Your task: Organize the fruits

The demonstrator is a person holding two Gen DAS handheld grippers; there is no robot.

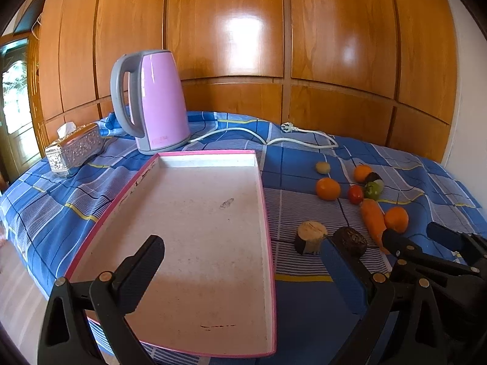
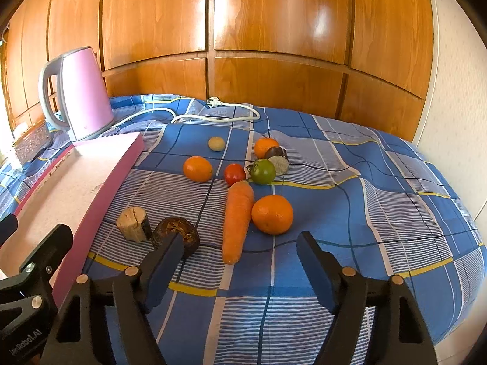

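Note:
A shallow pink-rimmed tray (image 1: 197, 228) lies empty on the blue checked cloth. My left gripper (image 1: 240, 243) hangs open over its near half, holding nothing. To the tray's right lie a carrot (image 2: 237, 219), three oranges (image 2: 271, 214) (image 2: 197, 168) (image 2: 265, 147), a red tomato (image 2: 234, 173), a green tomato (image 2: 262, 171), a small yellowish fruit (image 2: 216, 144), a dark brown fruit (image 2: 175, 231) and a tan cut chunk (image 2: 134, 223). My right gripper (image 2: 240, 240) stands open just short of the carrot's near tip, with nothing between its fingers.
A pink electric kettle (image 1: 161, 100) stands behind the tray, and its white cord (image 1: 274, 137) runs along the back of the cloth. A silver tissue box (image 1: 74, 149) sits at the far left. Wooden panelling closes the back. The cloth drops off at the left edge.

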